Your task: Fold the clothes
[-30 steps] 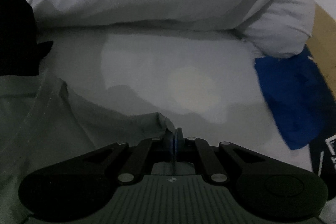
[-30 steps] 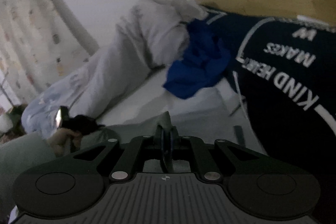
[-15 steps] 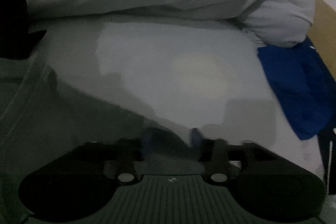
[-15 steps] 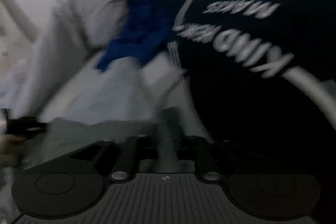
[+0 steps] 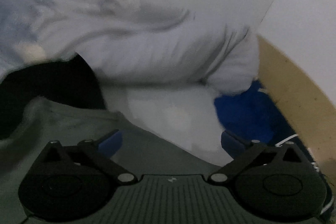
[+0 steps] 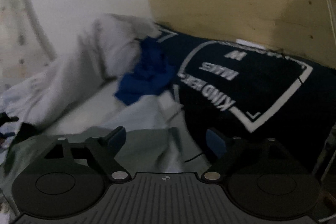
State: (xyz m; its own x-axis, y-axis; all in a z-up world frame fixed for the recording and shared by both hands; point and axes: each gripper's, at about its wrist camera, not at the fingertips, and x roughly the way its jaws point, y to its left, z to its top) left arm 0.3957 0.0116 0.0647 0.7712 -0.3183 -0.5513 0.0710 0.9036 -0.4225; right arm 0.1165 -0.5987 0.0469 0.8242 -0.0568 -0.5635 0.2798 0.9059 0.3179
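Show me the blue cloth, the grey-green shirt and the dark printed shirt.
blue cloth (image 6: 145, 79), right wrist view, middle of the crumpled heap.
grey-green shirt (image 5: 69, 127), left wrist view, flat body.
dark printed shirt (image 6: 271, 85), right wrist view, inside the white border.

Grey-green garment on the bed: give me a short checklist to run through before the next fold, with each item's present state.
1. Left gripper free of cloth: ok, jaws opening, nothing pinched between them.
2. Right gripper free of cloth: ok, jaws opening, nothing between them.
3. Grey-green garment lying on the white sheet: ok, it lies below both grippers.
4. Garment edges lying flat and aligned: cannot tell, both views are blurred and show only part of it.
5. Blue cloth apart from the garment: ok, sheet shows between them.
6. Black lettered garment clear of the fold area: cannot tell.
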